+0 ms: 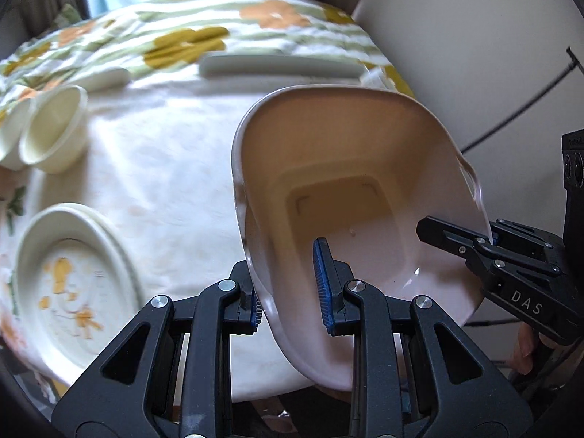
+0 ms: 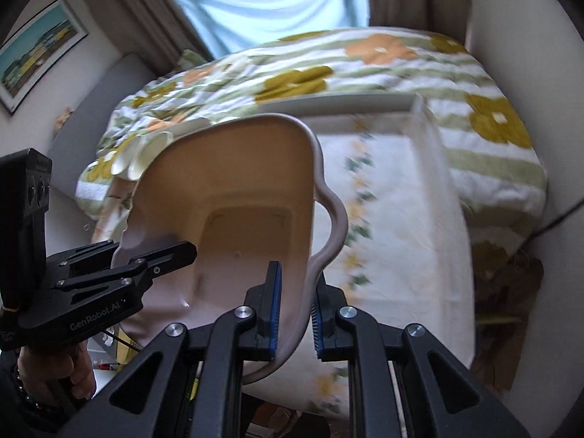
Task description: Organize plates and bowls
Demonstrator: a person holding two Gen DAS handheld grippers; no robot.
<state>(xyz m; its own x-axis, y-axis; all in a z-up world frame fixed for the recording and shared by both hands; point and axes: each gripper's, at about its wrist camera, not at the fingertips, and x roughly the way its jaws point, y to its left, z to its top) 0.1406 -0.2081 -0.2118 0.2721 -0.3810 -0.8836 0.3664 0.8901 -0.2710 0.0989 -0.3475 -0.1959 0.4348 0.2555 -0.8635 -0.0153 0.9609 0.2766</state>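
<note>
Both claws are holding 1 big pinkish bowl [image 1: 350, 182] up in the air, over the front edge of the tabletop [image 1: 164, 168]. The bowl is squarish with wavy handles, and it is tipping so its open inside is facing the cameras. The left claw [image 1: 292, 292] is pinching the bowl's left rim, with 1 blue pad [image 1: 323, 277] inside the bowl and the other outside. The right claw [image 2: 295, 310] is pinching the right rim beside the wavy handle [image 2: 335, 226] the same way, 1 pad on each side of the wall. Both look clamped on the bowl.

A white cloth with flowers is covering the tabletop. At the front left, a stack of oval plates [image 1: 73, 281] is lying flat, and the top plate is showing orange flower marks. Farther back on the left, 2 small cream cups [image 1: 47, 131] are lying on their sides, touching each other. Near the far edge, a long white dish [image 1: 281, 65] is sitting flat, and a smaller white plate [image 1: 106, 76] is sitting to its left. A light blue curtain [image 2: 277, 3] is hanging behind the tabletop, and a framed picture [image 2: 36, 54] is hanging on the wall at the left.
</note>
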